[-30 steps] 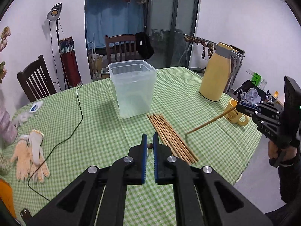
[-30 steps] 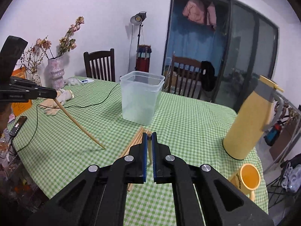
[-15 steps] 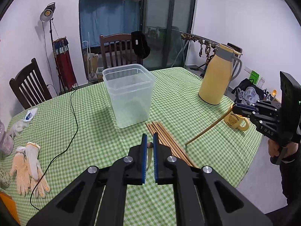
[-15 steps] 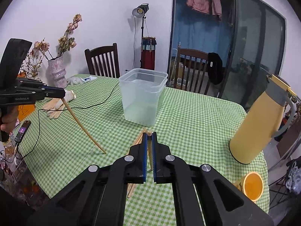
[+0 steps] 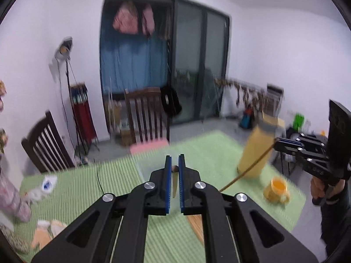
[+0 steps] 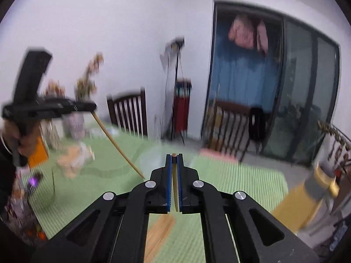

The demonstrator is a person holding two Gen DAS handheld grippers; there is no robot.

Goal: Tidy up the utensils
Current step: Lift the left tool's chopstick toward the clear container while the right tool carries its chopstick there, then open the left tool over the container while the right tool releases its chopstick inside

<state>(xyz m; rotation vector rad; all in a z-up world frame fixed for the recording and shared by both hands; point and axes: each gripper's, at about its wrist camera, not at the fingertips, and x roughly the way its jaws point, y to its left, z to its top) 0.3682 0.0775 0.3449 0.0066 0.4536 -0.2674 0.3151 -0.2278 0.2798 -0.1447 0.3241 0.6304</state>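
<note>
My left gripper (image 5: 174, 161) is shut on a thin wooden chopstick (image 5: 174, 182), which hangs down between its blue pads. In the right wrist view my right gripper (image 6: 173, 157) is likewise shut on a second chopstick (image 6: 175, 188). Each gripper shows in the other's view: the right gripper (image 5: 276, 145) with its chopstick (image 5: 248, 169) slanting down to the left, the left gripper (image 6: 93, 107) with its chopstick (image 6: 118, 146) slanting down to the right. Both are held well above the green checked table (image 5: 219, 151). A bundle of chopsticks (image 5: 196, 225) lies on the cloth below. The clear plastic container (image 6: 151, 160) is a faint blur behind the jaws.
A yellow thermos (image 5: 255, 153) and a yellow mug (image 5: 276, 189) stand at the table's right. Gloves (image 5: 45, 232), a black cable (image 5: 99, 182) and a vase of dried flowers (image 6: 75, 118) are on the left. Wooden chairs (image 5: 145, 118) ring the table. A hand (image 5: 317, 188) grips the right tool.
Both grippers have risen with their chopsticks, whose tips have lifted clear of the cloth. The table and container have dropped low in both views, which are now motion-blurred.
</note>
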